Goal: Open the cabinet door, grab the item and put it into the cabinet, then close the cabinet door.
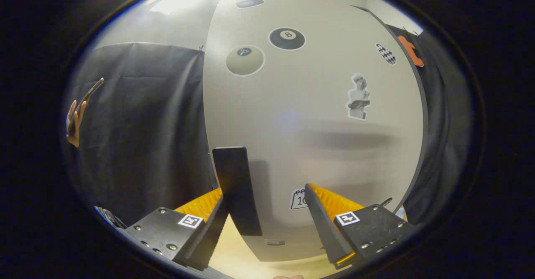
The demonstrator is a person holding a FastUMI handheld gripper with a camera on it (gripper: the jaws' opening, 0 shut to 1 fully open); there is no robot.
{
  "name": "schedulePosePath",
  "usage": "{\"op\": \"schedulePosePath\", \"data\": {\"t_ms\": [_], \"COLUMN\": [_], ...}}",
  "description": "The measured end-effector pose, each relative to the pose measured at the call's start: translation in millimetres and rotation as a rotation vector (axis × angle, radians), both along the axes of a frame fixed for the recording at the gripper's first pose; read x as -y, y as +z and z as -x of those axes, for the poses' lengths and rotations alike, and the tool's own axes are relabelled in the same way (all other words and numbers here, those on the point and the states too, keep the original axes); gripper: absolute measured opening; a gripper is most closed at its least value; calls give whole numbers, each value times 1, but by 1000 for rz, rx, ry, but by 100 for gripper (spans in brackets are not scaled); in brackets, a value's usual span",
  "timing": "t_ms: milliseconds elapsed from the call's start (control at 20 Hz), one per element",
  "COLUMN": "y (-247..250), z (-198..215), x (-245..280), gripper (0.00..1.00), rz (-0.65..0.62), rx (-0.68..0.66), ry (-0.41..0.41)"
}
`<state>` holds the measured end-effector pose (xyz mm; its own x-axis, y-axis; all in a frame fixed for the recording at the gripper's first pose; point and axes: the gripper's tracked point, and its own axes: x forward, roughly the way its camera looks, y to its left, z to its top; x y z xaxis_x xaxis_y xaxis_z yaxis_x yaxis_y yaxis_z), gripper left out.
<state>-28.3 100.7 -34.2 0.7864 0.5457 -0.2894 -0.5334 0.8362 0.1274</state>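
Gripper [267, 212] faces the closed white cabinet door [309, 116].
Fingers spread apart; the black handle [236, 189] stands lower centre, beside the left finger.

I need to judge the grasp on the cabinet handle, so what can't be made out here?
- Gripper view: whether the left finger touches the black handle; their overlap hides any contact. The gripper is open.
- Inside the cabinet: hidden behind the shut door.
- Calendar sticker: partly covered by the right finger.
- Small label at the door's foot: too small.
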Motion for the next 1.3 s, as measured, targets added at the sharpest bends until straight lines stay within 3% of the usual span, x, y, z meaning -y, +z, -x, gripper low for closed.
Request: {"op": "schedulePosePath", "data": {"t_ms": [1300], "y": [-3], "z": [2], "x": [-4], "gripper": [97], "rz": [-38], "rx": [-26], "ry": [-3]}}
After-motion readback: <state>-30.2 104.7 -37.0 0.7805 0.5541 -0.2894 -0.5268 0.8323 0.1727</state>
